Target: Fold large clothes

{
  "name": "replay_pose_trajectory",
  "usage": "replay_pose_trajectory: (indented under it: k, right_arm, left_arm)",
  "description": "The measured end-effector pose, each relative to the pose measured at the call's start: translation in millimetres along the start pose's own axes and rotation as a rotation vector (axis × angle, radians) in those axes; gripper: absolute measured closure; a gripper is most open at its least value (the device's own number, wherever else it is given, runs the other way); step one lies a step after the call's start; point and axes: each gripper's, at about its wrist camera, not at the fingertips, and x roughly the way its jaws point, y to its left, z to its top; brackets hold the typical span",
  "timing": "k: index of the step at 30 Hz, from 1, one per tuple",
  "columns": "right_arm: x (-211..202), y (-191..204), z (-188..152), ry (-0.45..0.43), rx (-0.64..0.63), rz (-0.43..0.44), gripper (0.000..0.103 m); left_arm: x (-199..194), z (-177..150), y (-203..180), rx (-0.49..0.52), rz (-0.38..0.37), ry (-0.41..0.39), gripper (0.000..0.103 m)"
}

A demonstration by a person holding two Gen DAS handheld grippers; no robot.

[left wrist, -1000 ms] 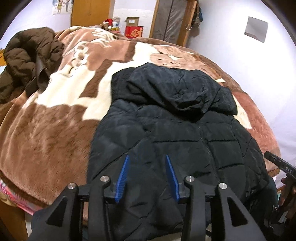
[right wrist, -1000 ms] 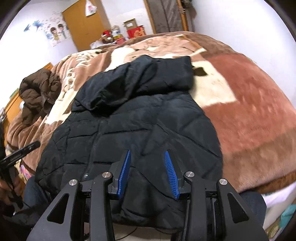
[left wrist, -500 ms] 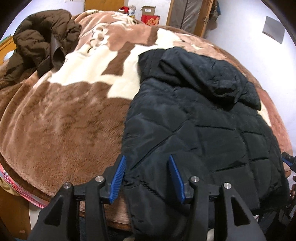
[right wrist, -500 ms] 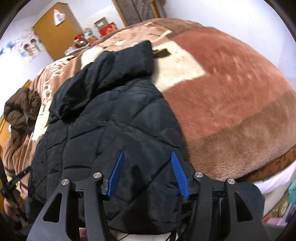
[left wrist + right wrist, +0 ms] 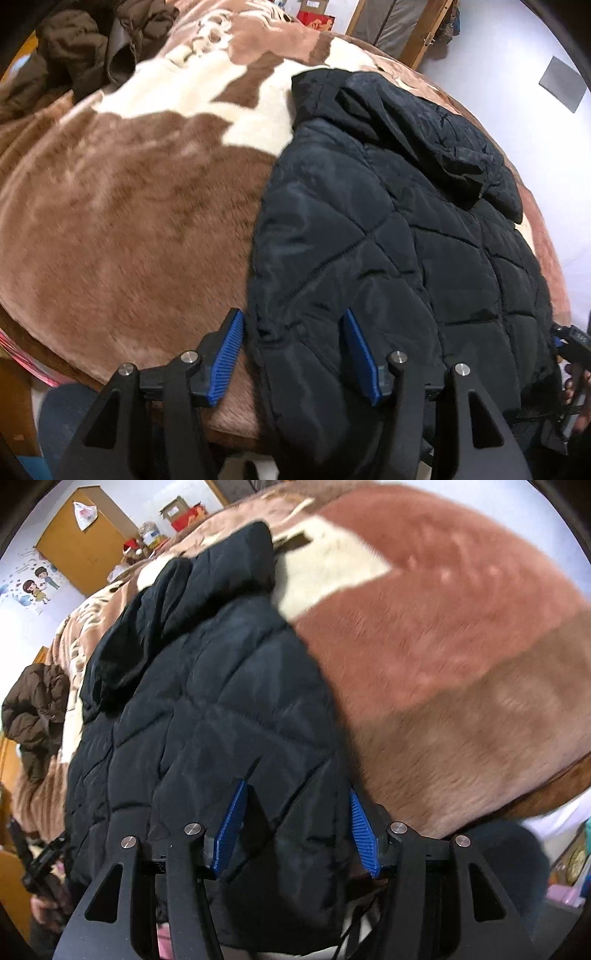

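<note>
A black quilted hooded jacket (image 5: 388,236) lies face up on a brown and cream plush blanket (image 5: 122,221), its hem hanging over the near bed edge. My left gripper (image 5: 293,343) hovers at the jacket's lower left corner. Its jaws are opening, with the hem corner between the blue pads and no pad pressing on it. In the right wrist view the same jacket (image 5: 207,709) fills the left half. My right gripper (image 5: 295,823) straddles its lower right hem edge, jaws opening, with fabric between the pads but not pinched.
A brown puffy coat (image 5: 85,48) is heaped at the bed's far left and shows as the brown coat (image 5: 33,716) in the right view. The blanket (image 5: 461,657) lies bare right of the jacket. A wooden wardrobe (image 5: 85,528), boxes and a white wall stand behind the bed.
Both grippers came down toward the jacket's hem and spread apart to its two lower corners. Their jaws widened. The jacket has not moved.
</note>
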Motion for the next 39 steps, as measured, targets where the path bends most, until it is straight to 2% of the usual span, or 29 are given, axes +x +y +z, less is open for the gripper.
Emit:
replay_pose_trajectory:
  k: [12, 13, 14, 15, 16, 18, 25, 29, 33, 39]
  right_arm:
    - [7.7, -2.5, -19.4, 0.175, 0.027, 0.045, 0.045]
    - [6.4, -1.6, -18.8, 0.171, 0.027, 0.049, 0.051]
    - [2.9, -0.3, -18.3, 0.159, 0.026, 0.060, 0.060]
    - [-0.5, 1.2, -17.9, 0.146, 0.026, 0.073, 0.074]
    - [-7.5, 3.3, -16.8, 0.128, 0.018, 0.098, 0.083]
    - [-23.9, 11.2, -14.1, 0.085, -0.016, 0.135, 0.088]
    - [-103.9, 23.2, 5.0, -0.133, -0.044, 0.292, 0.092]
    - [-144.1, 20.7, 6.8, -0.223, -0.048, 0.365, 0.093]
    - [-162.1, 19.0, 2.3, -0.256, -0.046, 0.402, 0.093]
    - [-155.7, 30.5, 13.9, -0.269, -0.031, 0.417, 0.092]
  left_arm:
    - [5.8, -15.5, -10.7, 0.011, -0.036, 0.111, 0.045]
    - [4.2, -16.2, -11.9, 0.012, -0.040, 0.113, 0.050]
    - [0.7, -16.3, -13.5, 0.014, -0.051, 0.107, 0.065]
    - [-4.5, -15.7, -15.3, 0.020, -0.056, 0.092, 0.077]
    - [-11.4, -14.5, -17.5, 0.024, -0.068, 0.073, 0.082]
    - [-29.5, -10.2, -21.5, 0.025, -0.109, 0.021, 0.088]
    - [-113.8, 21.3, -34.7, 0.017, -0.233, -0.211, 0.090]
    - [-149.6, 33.4, -27.3, 0.003, -0.269, -0.293, 0.090]
    - [-163.1, 32.1, -17.2, -0.010, -0.290, -0.310, 0.090]
    - [-159.9, 32.6, -13.0, -0.040, -0.300, -0.296, 0.089]
